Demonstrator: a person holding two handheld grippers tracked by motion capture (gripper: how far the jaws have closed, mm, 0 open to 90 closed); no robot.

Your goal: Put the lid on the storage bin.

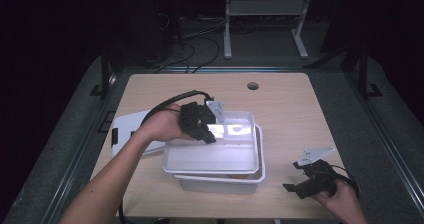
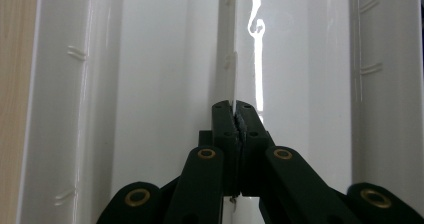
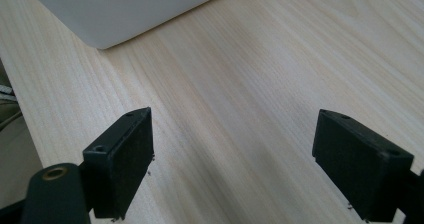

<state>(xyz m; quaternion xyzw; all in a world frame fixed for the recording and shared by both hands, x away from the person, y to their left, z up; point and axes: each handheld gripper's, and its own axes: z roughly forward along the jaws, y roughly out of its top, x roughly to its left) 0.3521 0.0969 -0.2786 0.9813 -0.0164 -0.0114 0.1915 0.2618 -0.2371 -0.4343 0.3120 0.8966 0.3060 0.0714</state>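
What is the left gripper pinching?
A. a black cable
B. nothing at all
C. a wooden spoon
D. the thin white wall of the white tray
D: the left gripper has its jaws shut on the thin edge of the white tray, which sits in the white bin.

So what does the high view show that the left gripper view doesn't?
The high view alone takes in the whole light wooden table, the flat white plastic lid lying left of the box, the right gripper with its fingers apart, and the person's forearms. The left gripper view alone shows up close that the left gripper has its fingers shut on a thin white plastic wall. Both share the white plastic tray sitting in the white rectangular box.
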